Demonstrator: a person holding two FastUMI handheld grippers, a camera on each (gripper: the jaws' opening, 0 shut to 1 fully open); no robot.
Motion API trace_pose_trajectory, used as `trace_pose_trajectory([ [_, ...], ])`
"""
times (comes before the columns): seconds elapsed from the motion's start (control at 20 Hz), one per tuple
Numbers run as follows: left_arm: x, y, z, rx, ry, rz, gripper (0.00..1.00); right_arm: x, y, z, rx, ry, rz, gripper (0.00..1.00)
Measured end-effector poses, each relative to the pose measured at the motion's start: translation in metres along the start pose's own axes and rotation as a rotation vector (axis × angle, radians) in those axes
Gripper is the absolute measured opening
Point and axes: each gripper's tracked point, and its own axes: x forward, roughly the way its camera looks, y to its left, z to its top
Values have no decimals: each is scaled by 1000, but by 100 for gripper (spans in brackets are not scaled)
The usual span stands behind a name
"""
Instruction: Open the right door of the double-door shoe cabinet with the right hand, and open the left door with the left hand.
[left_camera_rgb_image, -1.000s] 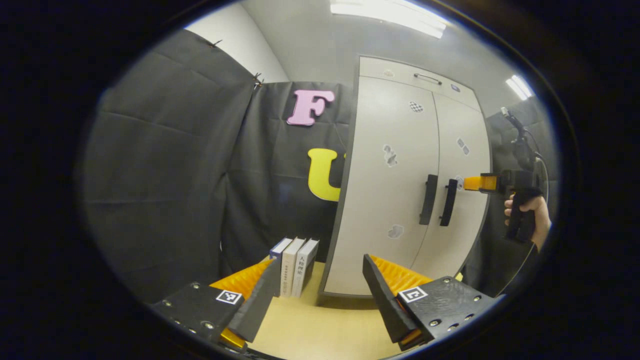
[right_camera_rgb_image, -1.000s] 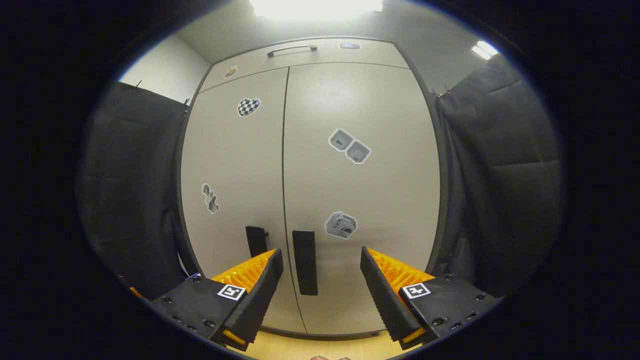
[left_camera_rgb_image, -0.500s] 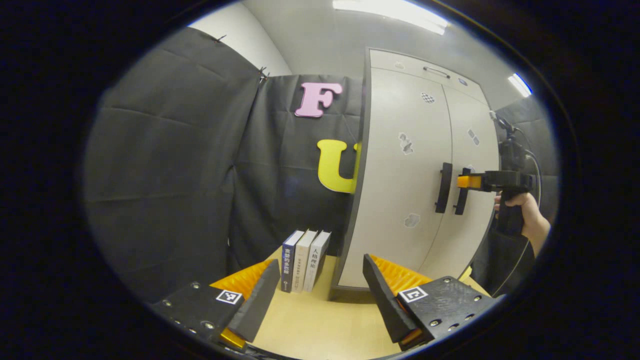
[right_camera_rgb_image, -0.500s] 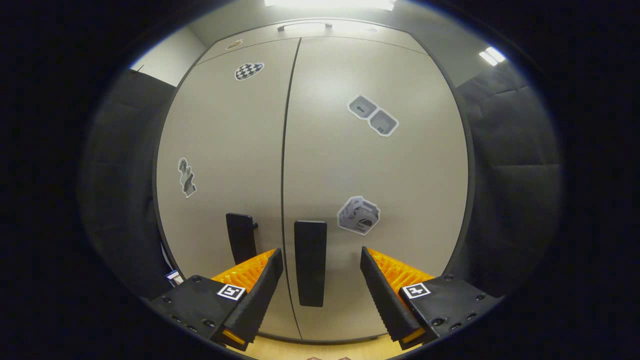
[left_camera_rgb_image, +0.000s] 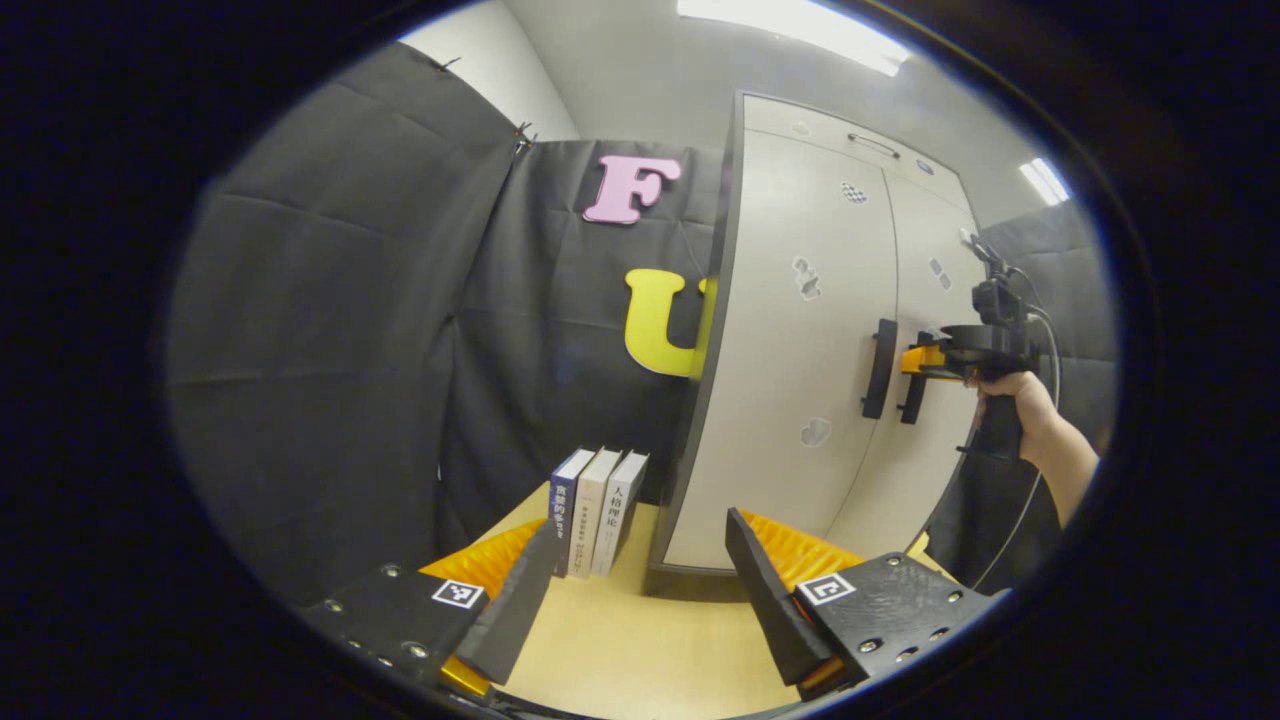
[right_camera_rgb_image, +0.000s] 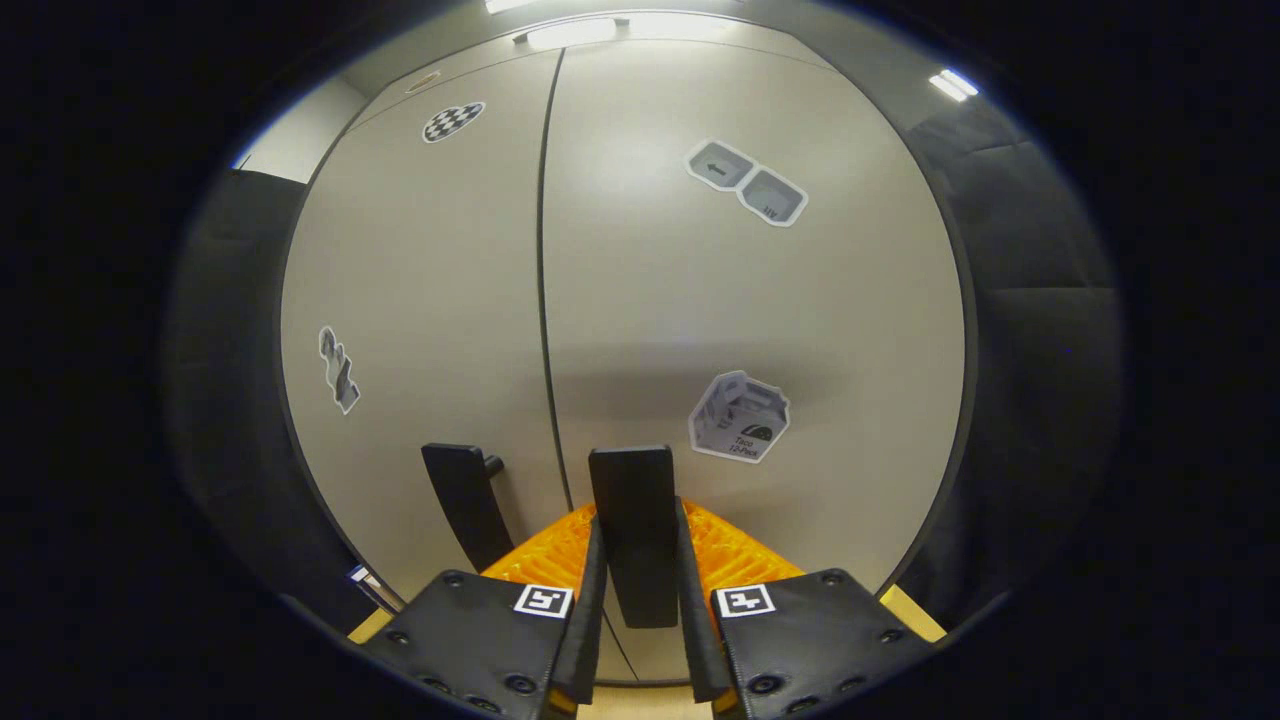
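The pale double-door shoe cabinet (left_camera_rgb_image: 800, 350) stands on a wooden table, both doors lying flush. In the right gripper view the right door (right_camera_rgb_image: 760, 300) has a black vertical handle (right_camera_rgb_image: 630, 480), and my right gripper (right_camera_rgb_image: 637, 520) is shut on it, one finger pressing on each side. The left door (right_camera_rgb_image: 420, 280) carries its own black handle (right_camera_rgb_image: 465, 500), untouched. In the left gripper view my left gripper (left_camera_rgb_image: 640, 525) is open and holds nothing, low over the table and well short of the left handle (left_camera_rgb_image: 879, 368). The right gripper (left_camera_rgb_image: 925, 360), held by a hand (left_camera_rgb_image: 1020, 410), meets the right handle.
Three books (left_camera_rgb_image: 598, 510) stand upright on the wooden table (left_camera_rgb_image: 640, 650), just left of the cabinet's base. Black cloth walls close the booth on the left and behind. Stickers dot both doors. A cable hangs from the right gripper's grip.
My right gripper has moved in on the right door's handle and gone from open to shut on it. The left gripper stays open; its view has shifted only slightly.
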Motion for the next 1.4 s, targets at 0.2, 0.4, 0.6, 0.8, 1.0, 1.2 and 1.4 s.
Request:
trace_pose_trajectory([
  [0.2,7,3,-8,-23,13,-10,97,0,-1,-1,-19,-8,-13,23],
  [0.4,12,1,-10,-58,12,-29,96,-2,0,-4,-45,36,38,6],
  [0.6,19,-8,0,-70,-14,-62,97,-13,1,-5,-76,67,41,7],
  [0.8,19,-10,3,-44,-26,-54,98,-28,-2,-7,-74,71,71,8],
  [1.0,19,-20,-2,-44,-15,-48,97,-41,-6,-7,-70,62,121,8],
  [1.2,19,-39,8,-13,-23,-33,98,-53,-9,-9,-80,57,175,8],
  [1.4,11,-69,19,9,-31,-30,97,-69,-17,-10,-72,58,242,8],
])
